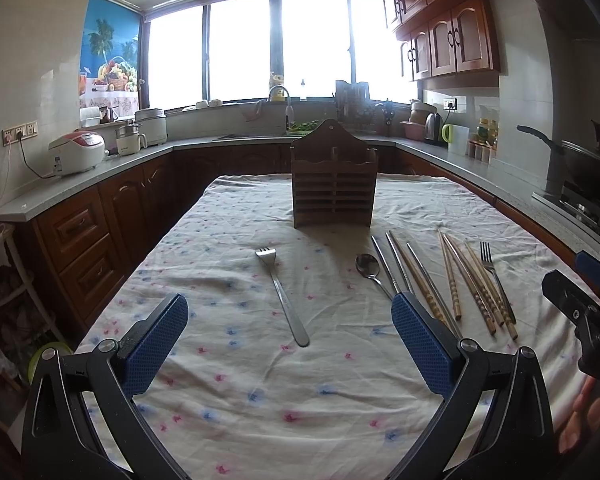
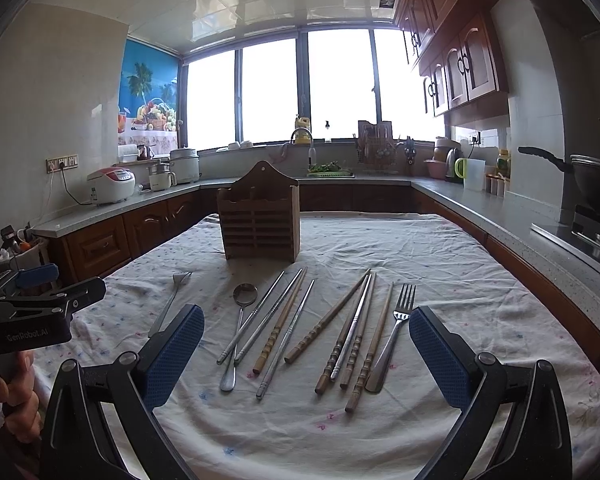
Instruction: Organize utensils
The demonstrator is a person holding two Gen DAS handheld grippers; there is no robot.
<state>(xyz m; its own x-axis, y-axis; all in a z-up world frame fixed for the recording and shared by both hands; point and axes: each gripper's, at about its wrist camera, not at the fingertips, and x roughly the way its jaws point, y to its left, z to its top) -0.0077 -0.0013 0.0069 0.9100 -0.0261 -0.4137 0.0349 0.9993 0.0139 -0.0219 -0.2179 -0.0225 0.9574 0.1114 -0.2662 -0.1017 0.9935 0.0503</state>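
— Both grippers, left gripper (image 1: 290, 344) and right gripper (image 2: 306, 344), spread wide, holding nothing?

— Yes. Nothing sorted, I'd judge: fork (image 1: 283, 295) lies straight ahead of the left; spoon (image 2: 240, 328) and chopsticks (image 2: 320, 328) ahead of the right; wooden holder (image 2: 259, 220) stands beyond.

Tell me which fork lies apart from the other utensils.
The fork lying alone on the left, between the left gripper's fingers. The other fork lies right beside the chopsticks.

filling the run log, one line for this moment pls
stage: start | left gripper: open, empty | right gripper: open, empty | forks, spoon, chopsticks on cloth | holder: upright
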